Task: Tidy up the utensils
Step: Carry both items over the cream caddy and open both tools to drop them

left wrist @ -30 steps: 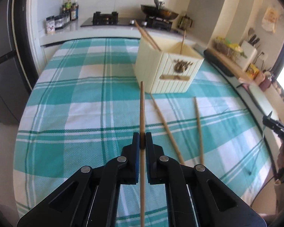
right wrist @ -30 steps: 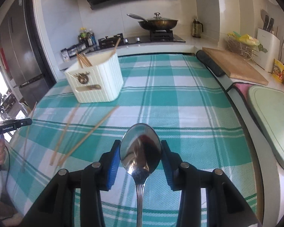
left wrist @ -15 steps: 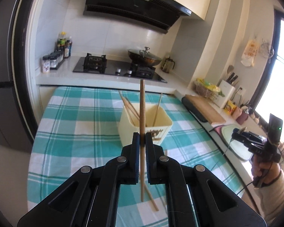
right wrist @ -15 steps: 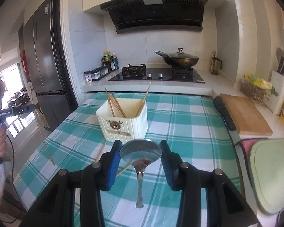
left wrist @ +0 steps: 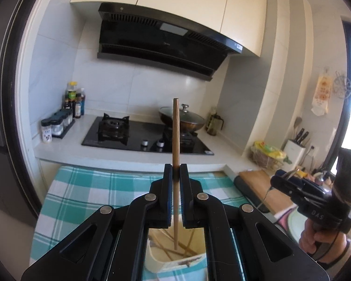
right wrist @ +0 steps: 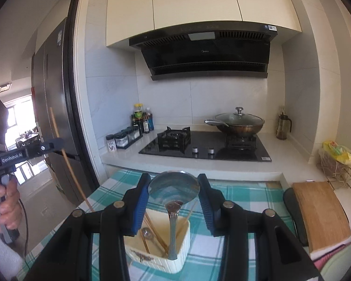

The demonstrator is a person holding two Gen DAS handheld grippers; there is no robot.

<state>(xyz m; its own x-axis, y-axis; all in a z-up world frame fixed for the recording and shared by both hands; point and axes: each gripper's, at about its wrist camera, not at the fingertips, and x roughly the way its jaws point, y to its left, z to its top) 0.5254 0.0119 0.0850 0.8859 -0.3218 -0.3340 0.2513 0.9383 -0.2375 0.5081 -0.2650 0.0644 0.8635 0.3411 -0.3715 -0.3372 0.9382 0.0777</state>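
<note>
My left tool (left wrist: 175, 171) grips a chopstick (left wrist: 175, 140) upright, its tip inside the cream holder (left wrist: 156, 261) below. My right tool (right wrist: 173, 187) pinches a spoon (right wrist: 174, 185) by the bowl, handle down into the same holder (right wrist: 175, 261). Several chopsticks already stand inside; both pieces await release.

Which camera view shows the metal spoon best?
The right wrist view: the shiny metal spoon fills the centre, bowl gripped between the right tongs, handle hanging over the cream ribbed utensil box. The left wrist view shows the right tongs far off, with barely any of the spoon discernible.
</note>
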